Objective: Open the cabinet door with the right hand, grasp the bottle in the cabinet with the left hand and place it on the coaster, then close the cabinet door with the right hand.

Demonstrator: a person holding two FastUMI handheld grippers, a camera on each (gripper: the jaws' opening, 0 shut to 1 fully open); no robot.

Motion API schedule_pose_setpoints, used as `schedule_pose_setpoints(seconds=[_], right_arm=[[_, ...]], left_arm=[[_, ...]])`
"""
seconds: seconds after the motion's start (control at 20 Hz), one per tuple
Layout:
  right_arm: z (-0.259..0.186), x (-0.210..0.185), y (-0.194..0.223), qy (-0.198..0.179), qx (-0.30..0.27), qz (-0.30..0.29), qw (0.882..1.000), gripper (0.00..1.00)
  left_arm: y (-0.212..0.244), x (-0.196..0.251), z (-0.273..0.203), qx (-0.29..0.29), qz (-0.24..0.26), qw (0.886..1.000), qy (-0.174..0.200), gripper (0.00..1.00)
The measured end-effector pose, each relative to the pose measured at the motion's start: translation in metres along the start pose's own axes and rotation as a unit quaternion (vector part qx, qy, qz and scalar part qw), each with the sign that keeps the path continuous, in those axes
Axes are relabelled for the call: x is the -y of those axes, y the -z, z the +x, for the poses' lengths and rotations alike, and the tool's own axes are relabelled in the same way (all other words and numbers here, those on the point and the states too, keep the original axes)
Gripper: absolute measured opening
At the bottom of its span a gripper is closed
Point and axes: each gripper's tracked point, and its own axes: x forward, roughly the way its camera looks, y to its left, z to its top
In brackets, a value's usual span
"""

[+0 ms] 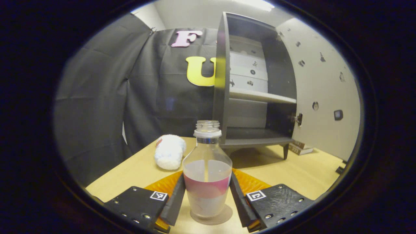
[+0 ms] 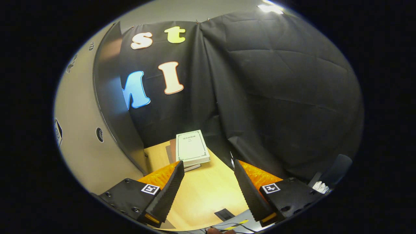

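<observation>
Uncapped bottle (image 1: 207, 172) upright on coaster (image 1: 211, 218), between left gripper (image 1: 207, 198) fingers, apparently clamped. Right gripper (image 2: 208, 188) fingers apart, empty. Risk: sideways drag on release tipping bottle; cabinet (image 1: 256, 87) door unclosed.

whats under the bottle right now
The bottle stands on the bare wooden table, between the left hand-held gripper's fingers. A faint round patch shows at its base; whether that is the coaster cannot be told.

The clear plastic bottle (image 1: 207, 172) is placed on the wooden table (image 1: 302, 172), before the open dark cabinet (image 1: 256, 87); a white rolled cloth (image 1: 169, 151) is laid left.
</observation>
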Motion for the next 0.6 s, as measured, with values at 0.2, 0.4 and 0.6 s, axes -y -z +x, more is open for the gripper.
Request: schedule_pose_setpoints(seconds=[0.2,0.4,0.6], right_arm=[[-0.005,-0.012,0.012,-0.008,-0.021,-0.002,1.000,0.98],[-0.010,-0.016,0.012,-0.006,-0.039,0.035,0.999,0.98],[-0.011,-0.006,0.002,0.006,-0.025,0.056,0.998,0.98]], left_arm=[[0.020,0.009,0.004,0.003,0.031,1.000,0.006,0.71],[0.025,0.014,0.002,0.014,0.044,0.999,0.016,0.72],[0.026,0.010,-0.004,0.007,0.036,0.999,0.017,0.73]])
